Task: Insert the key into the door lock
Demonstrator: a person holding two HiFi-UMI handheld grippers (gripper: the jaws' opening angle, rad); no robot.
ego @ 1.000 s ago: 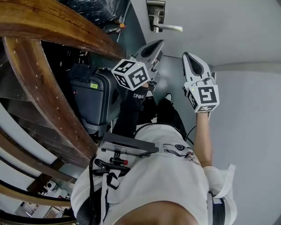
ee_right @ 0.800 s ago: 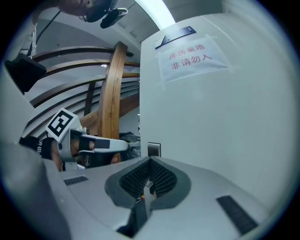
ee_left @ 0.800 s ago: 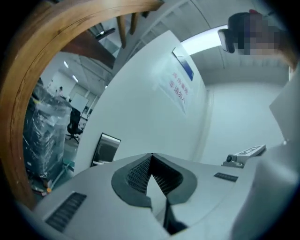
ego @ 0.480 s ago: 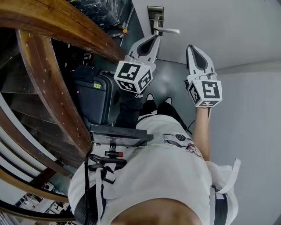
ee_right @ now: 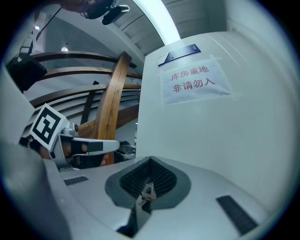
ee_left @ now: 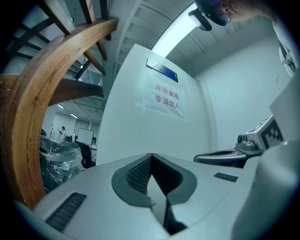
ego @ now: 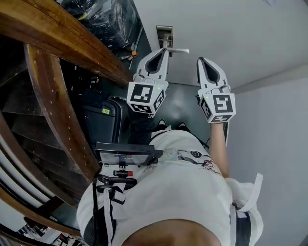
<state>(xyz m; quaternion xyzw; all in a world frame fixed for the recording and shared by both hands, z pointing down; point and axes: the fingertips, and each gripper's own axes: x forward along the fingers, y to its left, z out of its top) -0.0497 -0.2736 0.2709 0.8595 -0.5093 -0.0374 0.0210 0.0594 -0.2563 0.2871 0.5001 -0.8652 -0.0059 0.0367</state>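
The white door (ego: 226, 29) carries a metal lock plate (ego: 164, 32) with a lever handle (ego: 176, 50). My left gripper (ego: 162, 51) reaches up to just below that lever; its jaws are shut with nothing showing between them (ee_left: 152, 158). My right gripper (ego: 203, 61) hovers to the right of the handle, apart from the door. It is shut on a small metal key (ee_right: 148, 191), whose tip pokes out between the dark pads. A paper sign (ee_right: 194, 78) with red characters hangs higher on the door. In the right gripper view the left gripper (ee_right: 96, 146) shows at the left.
A curved wooden stair rail (ego: 53, 96) runs along the left. Beside it stands a black suitcase (ego: 102, 121), and a plastic-wrapped bundle (ego: 103, 12) lies beyond it. A flat device (ego: 127, 153) hangs on the person's chest. A grey wall (ego: 274, 144) closes the right side.
Both grippers have come closer to the door handle. The left gripper's tip now sits just under the lever; the right has shifted a little left and up.
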